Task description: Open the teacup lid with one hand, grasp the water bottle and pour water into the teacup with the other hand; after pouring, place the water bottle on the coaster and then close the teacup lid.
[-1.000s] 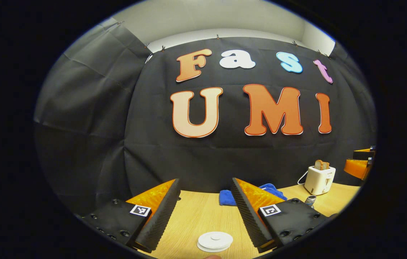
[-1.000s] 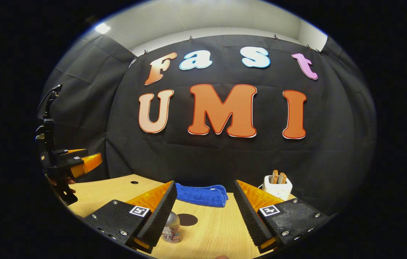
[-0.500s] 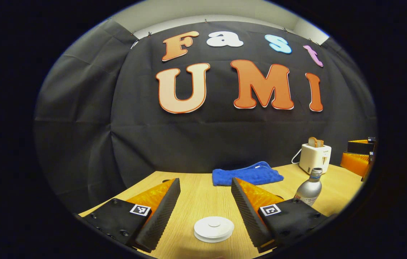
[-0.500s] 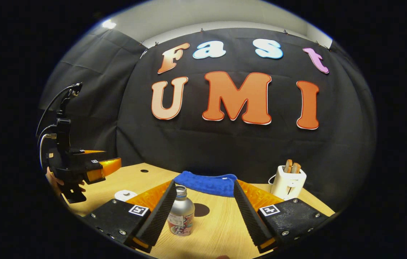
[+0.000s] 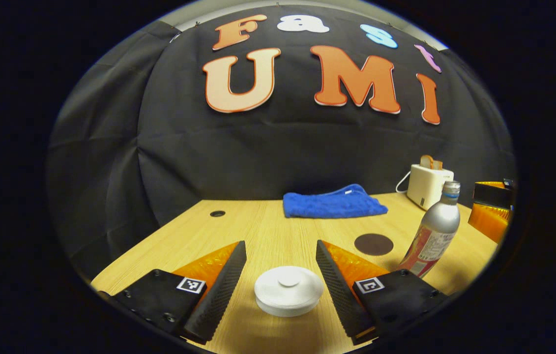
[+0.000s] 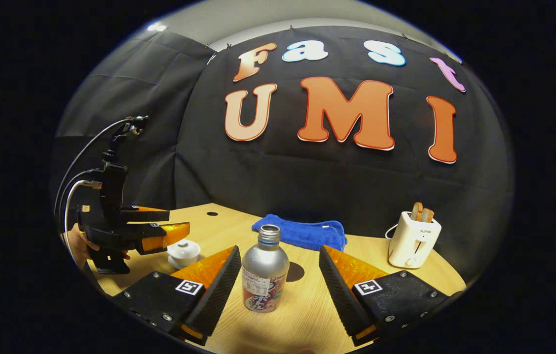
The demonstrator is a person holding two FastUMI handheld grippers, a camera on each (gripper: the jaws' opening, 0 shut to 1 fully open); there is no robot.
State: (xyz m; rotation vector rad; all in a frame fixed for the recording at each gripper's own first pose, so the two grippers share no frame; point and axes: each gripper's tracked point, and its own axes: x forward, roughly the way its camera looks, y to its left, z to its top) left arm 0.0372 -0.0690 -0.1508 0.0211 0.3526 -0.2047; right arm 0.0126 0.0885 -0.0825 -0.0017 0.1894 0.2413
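Ribbed black tongs (image 5: pixel 280 265) wide around round white lidded teacup (image 5: pixel 288 290); other tongs (image 6: pixel 278 270) wide around silver bottle (image 6: pixel 264 270).

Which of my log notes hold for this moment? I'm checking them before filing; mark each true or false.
1. The lid sits on the teacup. True.
2. The right gripper is shut on the water bottle. False: its jaws stand open on either side of the bottle.
3. The bottle stands on the coaster. False: it stands on the table beside the coaster.
4. The left gripper is open, with the lid between its jaws. True.
5. The blue cloth covers the toaster. False: they lie apart.
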